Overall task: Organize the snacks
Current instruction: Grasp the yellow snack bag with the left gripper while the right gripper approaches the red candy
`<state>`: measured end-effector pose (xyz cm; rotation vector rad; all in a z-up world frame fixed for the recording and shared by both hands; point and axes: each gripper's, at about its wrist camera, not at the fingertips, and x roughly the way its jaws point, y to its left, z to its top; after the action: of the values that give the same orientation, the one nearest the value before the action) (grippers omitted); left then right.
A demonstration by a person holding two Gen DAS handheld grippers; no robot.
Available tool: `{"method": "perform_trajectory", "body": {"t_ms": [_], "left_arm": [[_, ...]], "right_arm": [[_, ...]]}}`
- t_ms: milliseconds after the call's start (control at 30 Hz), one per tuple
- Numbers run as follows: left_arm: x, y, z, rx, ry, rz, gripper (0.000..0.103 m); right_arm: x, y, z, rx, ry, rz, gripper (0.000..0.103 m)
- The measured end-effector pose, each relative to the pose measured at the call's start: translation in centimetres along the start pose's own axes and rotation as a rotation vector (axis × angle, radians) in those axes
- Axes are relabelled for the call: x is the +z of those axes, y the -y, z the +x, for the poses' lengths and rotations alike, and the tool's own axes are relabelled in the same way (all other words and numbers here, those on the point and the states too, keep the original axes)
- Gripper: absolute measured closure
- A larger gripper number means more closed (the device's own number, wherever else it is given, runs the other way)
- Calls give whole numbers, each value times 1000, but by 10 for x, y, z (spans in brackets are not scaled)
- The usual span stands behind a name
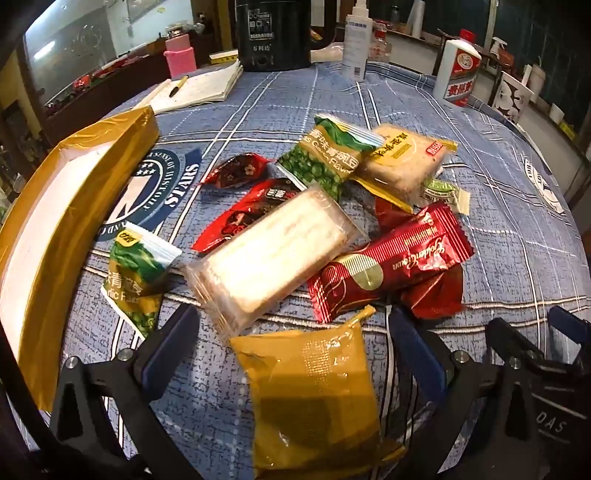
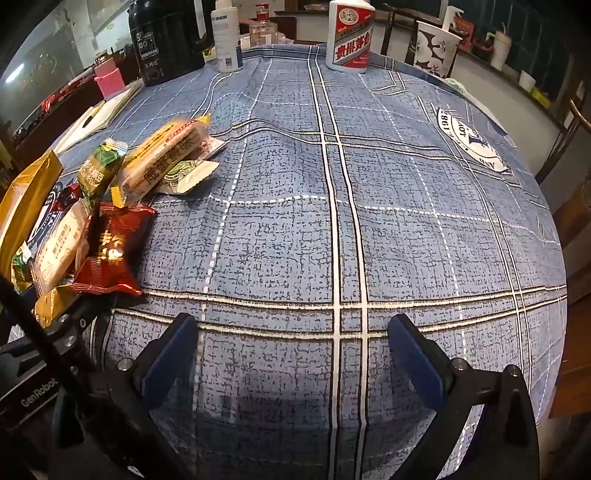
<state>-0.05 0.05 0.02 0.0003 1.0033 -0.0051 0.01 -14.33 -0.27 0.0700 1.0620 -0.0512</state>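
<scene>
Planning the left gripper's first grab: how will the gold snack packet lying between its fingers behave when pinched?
The gold snack packet looks like glossy crinkled film, so it is probably slippery and may slide on the tablecloth. It looks puffy and soft, likely light, deforming under the open left gripper. Its sealed ends seem floppy.

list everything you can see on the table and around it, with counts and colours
gold box: 1, gold with white inside, left edge
mustard packet: 1, between left gripper's fingers
clear wafer pack: 1, pale, pile centre
green pea packets: 2, one by box, one far
red packets: several, count unclear, in the pile
beige cake pack: 1, far side of pile
notebook and pen: 1 each, far left
black appliance: 1, far edge
spray bottle: 1, white
liquor bottle: 1, white and red
paper cup: 1, white patterned
tablecloth: blue plaid
left gripper: open
right gripper: open, over bare cloth
</scene>
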Motion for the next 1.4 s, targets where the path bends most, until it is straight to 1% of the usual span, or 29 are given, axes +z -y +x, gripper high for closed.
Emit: {"method": "perform_trajectory", "body": {"t_ms": [67, 133, 167, 200, 233, 267, 300, 333, 367, 400, 500, 533, 567, 600, 633, 667, 700, 767, 833, 933, 967, 1000, 1033, 1133, 1167, 1300, 1333, 1367, 1400], "left_arm": [[1, -1, 0, -5, -19, 10, 0], [5, -3, 1, -20, -71, 11, 5], [7, -2, -2, -34, -93, 10, 10], [9, -2, -6, -55, -103, 13, 18], [9, -4, -10, -69, -121, 16, 21], [9, -6, -17, -77, -113, 13, 21], [12, -7, -24, -87, -109, 8, 21], [15, -12, -34, -91, -45, 9, 21], [15, -16, -43, -100, -18, 8, 21], [14, -23, -54, -111, 18, 6, 21], [15, -43, -82, -112, 84, -2, 21], [14, -45, -86, -87, 101, 8, 21], [13, -55, -92, -100, 116, -14, 21], [12, -63, -96, -104, 124, -29, 21], [10, -70, -98, -109, 129, -49, 21], [7, -82, -101, -142, 133, -83, 21], [9, -89, -101, -132, 118, -81, 21], [7, -99, -101, -130, 119, -95, 21], [2, -106, -101, -133, 122, -93, 21], [-3, -103, -99, -153, 108, -72, 21], [-4, -101, -97, -165, 101, -69, 21], [-4, -100, -95, -184, 94, -70, 21], [-6, -99, -93, -202, 87, -70, 21], [-9, -96, -91, -239, 69, -69, 21], [-10, -96, -91, -244, 64, -66, 21], [-15, -94, -91, -261, 45, -53, 21], [-15, -94, -90, -264, 41, -54, 21], [-16, -95, -89, -274, 32, -61, 21], [-16, -96, -88, -280, 25, -68, 21]], "right_arm": [[0, 0, 0, 2, -4, 0, 0], [0, -1, -1, 3, 2, -5, 3], [0, -2, -2, 4, 9, -7, 8], [0, -3, -3, 8, 16, -10, 12], [0, -4, -4, 10, 20, -13, 20], [1, -5, -6, 15, 19, -16, 29], [2, -5, -7, 24, 15, -16, 33], [2, -5, -9, 45, 11, -9, 40], [3, -4, -12, 56, 13, -4, 46], [4, -3, -16, 63, 22, -1, 47], [7, -2, -35, 88, 71, -1, 51], [8, -1, -42, 106, 88, 4, 55], [10, 0, -50, 141, 100, 14, 67], [11, 0, -53, 167, 97, 20, 76], [13, -1, -54, 184, 88, 23, 87], [15, -4, -56, 194, 77, 19, 89], [17, -7, -56, 213, 71, 10, 90], [19, -12, -55, 262, 41, 2, 96], [20, -18, -54, 310, 23, 2, 97], [27, -28, -54, 425, -4, 14, 97], [28, -33, -52, 478, -19, 16, 97], [30, -37, -49, 508, -35, 17, 97], [32, -41, -47, 511, -43, 14, 97], [39, -54, -44, 463, -36, -33, 96], [41, -56, -43, 457, -39, -40, 93], [42, -60, -39, 427, -45, -61, 91], [42, -61, -37, 423, -51, -65, 86], [41, -62, -35, 417, -60, -74, 78], [40, -64, -32, 403, -67, -86, 74]]}}
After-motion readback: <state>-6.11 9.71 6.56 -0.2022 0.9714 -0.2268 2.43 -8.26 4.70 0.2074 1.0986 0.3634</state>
